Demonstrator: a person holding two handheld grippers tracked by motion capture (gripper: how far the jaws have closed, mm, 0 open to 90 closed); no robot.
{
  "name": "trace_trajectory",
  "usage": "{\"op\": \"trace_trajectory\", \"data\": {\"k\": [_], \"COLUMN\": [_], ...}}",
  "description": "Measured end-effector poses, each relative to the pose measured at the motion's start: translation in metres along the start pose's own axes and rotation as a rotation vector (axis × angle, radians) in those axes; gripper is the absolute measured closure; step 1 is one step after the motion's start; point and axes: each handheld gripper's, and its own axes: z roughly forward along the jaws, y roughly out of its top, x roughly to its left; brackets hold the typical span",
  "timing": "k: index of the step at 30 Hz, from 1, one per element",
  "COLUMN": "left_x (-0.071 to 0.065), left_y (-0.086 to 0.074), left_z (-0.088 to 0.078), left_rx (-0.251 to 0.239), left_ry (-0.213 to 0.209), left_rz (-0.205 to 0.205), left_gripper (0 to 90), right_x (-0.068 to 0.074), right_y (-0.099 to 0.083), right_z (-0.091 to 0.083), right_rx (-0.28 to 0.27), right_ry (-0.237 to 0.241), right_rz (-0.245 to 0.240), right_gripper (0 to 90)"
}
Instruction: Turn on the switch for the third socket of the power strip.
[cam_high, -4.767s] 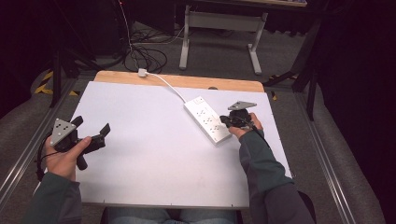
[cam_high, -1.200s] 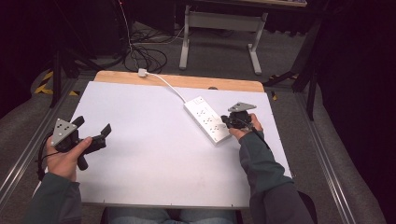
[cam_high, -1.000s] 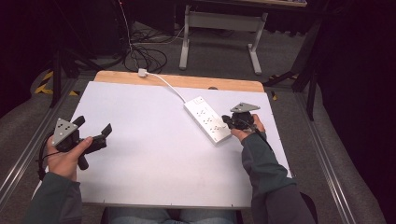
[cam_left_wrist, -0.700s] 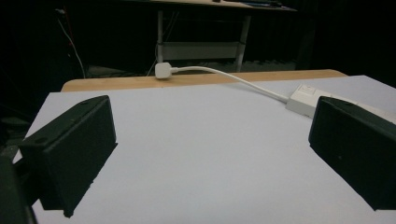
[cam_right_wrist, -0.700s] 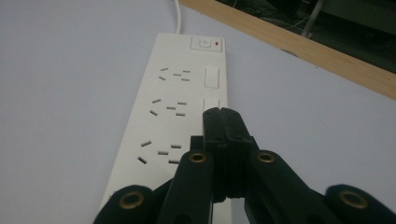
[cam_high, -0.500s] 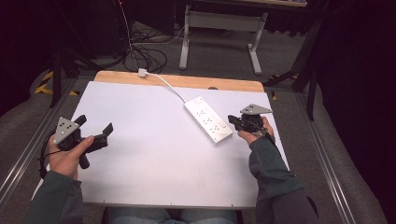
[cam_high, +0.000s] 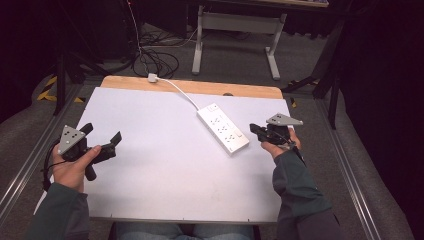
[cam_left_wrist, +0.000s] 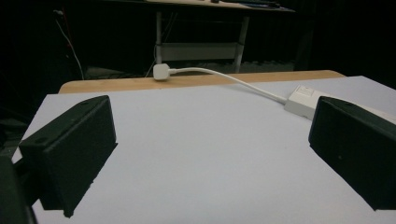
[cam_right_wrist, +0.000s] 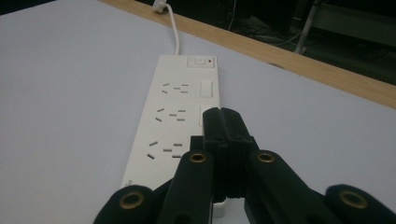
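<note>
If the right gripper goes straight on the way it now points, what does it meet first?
Most likely the white power strip. The right gripper, jaws shut and empty, points at its near long side; the gap looks small, though depth is unclear.

sleeves: dark green, long
grippers: left gripper (cam_high: 102, 145), right gripper (cam_high: 256, 131), black, 2 jaws, brass-ringed screw holes
plates: grey, 3-cornered

In the left gripper view, the right black jaw covers most of the power strip (cam_left_wrist: 301, 99), leaving one end. In the right gripper view, the right claw (cam_right_wrist: 223, 116) hides the strip's near end, and its plug (cam_right_wrist: 160, 5) is cut by the top edge.
</note>
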Motion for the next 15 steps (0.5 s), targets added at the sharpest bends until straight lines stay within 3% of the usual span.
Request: {"op": "trace_trajectory", "data": {"k": [15], "left_x": [0.0], "left_y": [0.0], "left_z": [0.0], "left_rx": [0.001], "left_ry": [0.0], "left_rz": [0.002], "left_gripper": [1.3], "right_x": [0.004], "right_y": [-0.005], "right_z": [-0.023], "right_rx": [-0.099], "right_ry": [0.048], "right_rz": [0.013], "right_gripper": [90.0]}}
